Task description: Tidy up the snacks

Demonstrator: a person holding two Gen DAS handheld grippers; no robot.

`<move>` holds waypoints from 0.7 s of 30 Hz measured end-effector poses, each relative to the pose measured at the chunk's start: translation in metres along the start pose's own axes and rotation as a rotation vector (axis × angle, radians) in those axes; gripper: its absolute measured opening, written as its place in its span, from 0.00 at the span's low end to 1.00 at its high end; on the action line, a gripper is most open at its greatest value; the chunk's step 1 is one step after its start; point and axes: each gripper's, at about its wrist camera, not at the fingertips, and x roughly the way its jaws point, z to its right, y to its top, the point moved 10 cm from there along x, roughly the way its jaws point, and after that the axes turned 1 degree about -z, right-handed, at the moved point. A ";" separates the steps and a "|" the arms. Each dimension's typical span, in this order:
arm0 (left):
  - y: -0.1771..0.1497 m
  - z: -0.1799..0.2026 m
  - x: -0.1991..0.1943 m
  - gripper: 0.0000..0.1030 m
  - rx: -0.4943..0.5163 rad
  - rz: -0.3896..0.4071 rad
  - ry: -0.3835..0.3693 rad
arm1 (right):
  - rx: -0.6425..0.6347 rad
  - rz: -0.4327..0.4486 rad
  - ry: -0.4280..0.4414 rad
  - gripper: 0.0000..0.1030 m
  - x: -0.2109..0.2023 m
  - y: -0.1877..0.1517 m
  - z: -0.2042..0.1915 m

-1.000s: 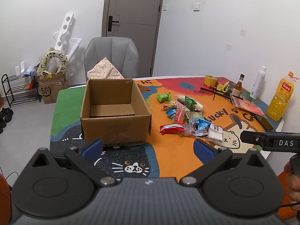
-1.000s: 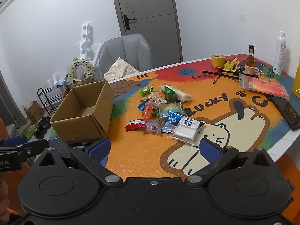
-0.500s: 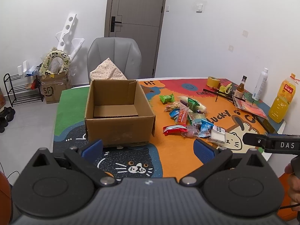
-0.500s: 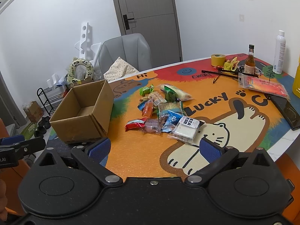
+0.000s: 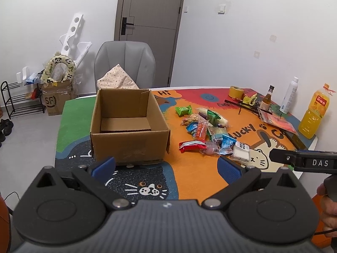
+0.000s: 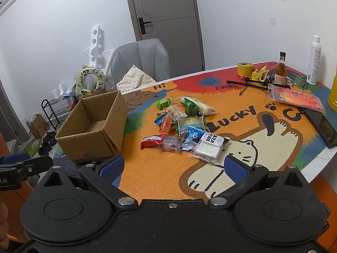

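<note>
Cartoon table mat (image 6: 160, 175), cardboard box (image 5: 128, 126) beside snack pile (image 6: 183, 126), both tools spread.

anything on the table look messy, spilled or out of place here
Nothing is spilled or damaged. The snack packets lie in a loose, overlapping heap on the mat beside the cardboard box, which holds no snacks yet. Both the left gripper and right gripper are open and hold nothing.

The table mat (image 6: 168, 175) ahead of the right claw (image 6: 172, 168) reads "LUCKY" in black, with "Hi" and "EVER" (cut off) farther back. "DAS" stands on the other tool's arm (image 5: 320, 162), right of the left claw (image 5: 166, 166). "SF" marks the floor carton (image 5: 55, 102) far left.
</note>
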 end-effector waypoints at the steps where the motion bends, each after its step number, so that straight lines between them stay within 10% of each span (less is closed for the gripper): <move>1: 0.001 0.000 0.001 1.00 0.000 -0.001 -0.003 | 0.002 -0.002 0.001 1.00 0.001 0.000 0.001; 21: 0.022 0.008 0.053 1.00 -0.025 -0.023 -0.041 | 0.042 -0.025 -0.042 1.00 0.041 0.022 0.037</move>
